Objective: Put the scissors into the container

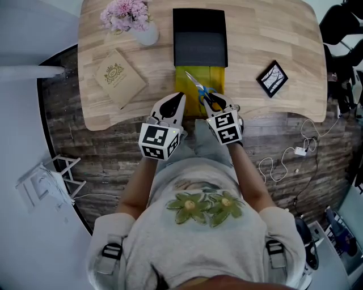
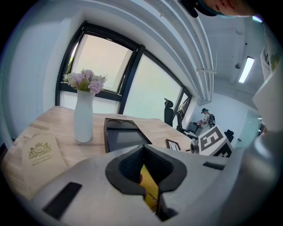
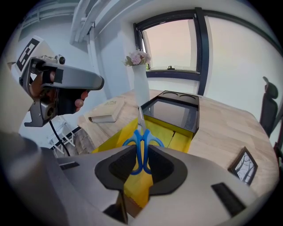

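Item 1. Scissors [image 1: 196, 86]: blue plastic loop handles, bright metal blades tapering to a point. They are hanging in the air just in front of the black container [image 1: 199, 34], over the yellow box [image 1: 186, 79], blades pointing toward the container. They are not yet lying inside anything.

Item 2. Right gripper [image 1: 216, 102]: grey moulded shell with dark ribbed pads. It is clenching the scissors by the blue handles. Its cube is showing black-and-white square markers, with no lettering.

Item 3. Left gripper [image 1: 179, 99]: same make. It is hovering in front of the container's left corner, jaws drawn together on nothing, with a sliver of yellow showing through the hollow between them.

Item 4. Black container: rectangular, matt, shallow-walled, with two round recesses at its far end.

Item 5. Yellow box: open-topped with smooth walls, butting against the container's near end.

Item 6. Book [image 1: 119, 76]: tan cover bearing a gold crest. The small print under the crest is too fine to read. It is lying left of the container.

Item 7. Vase [image 1: 146, 35]: white and slim, holding pink flowers [image 1: 126, 12], standing just left of the container.

Item 8. Frame [image 1: 272, 78]: black and square with white branching lines, lying right of the container.

Item 9. Table [image 1: 272, 28]: pale wood-grain top with rounded corners, carrying all of the above.
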Motion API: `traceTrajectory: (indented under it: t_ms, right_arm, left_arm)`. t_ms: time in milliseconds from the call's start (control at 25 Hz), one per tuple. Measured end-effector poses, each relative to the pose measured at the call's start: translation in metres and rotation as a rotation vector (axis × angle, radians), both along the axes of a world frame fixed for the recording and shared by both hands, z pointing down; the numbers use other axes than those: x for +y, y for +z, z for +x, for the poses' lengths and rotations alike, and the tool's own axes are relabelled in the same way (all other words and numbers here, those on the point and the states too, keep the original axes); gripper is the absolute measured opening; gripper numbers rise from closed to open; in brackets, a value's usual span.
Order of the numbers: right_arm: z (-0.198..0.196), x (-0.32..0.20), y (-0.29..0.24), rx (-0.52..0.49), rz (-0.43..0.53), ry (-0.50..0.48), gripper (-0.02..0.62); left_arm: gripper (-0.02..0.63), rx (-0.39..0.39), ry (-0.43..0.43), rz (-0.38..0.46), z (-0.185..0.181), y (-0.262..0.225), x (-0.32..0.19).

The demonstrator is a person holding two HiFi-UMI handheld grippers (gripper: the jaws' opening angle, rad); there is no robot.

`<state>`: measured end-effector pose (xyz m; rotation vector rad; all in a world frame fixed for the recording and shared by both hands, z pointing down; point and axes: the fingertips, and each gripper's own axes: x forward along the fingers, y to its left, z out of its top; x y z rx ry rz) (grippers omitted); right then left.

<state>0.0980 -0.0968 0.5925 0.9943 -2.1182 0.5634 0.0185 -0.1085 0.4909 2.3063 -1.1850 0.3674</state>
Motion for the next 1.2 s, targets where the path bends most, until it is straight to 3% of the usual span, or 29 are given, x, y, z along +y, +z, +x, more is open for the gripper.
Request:
traceTrajectory:
  t_ms: [1200]
  right_arm:
    - [-0.007,-0.010,0.025,0.063,-0.086,-0.042,0.083]
  left_arm:
    - [0.007,0.006,-0.016,-0.016,-0.013,0.001,-0.027]
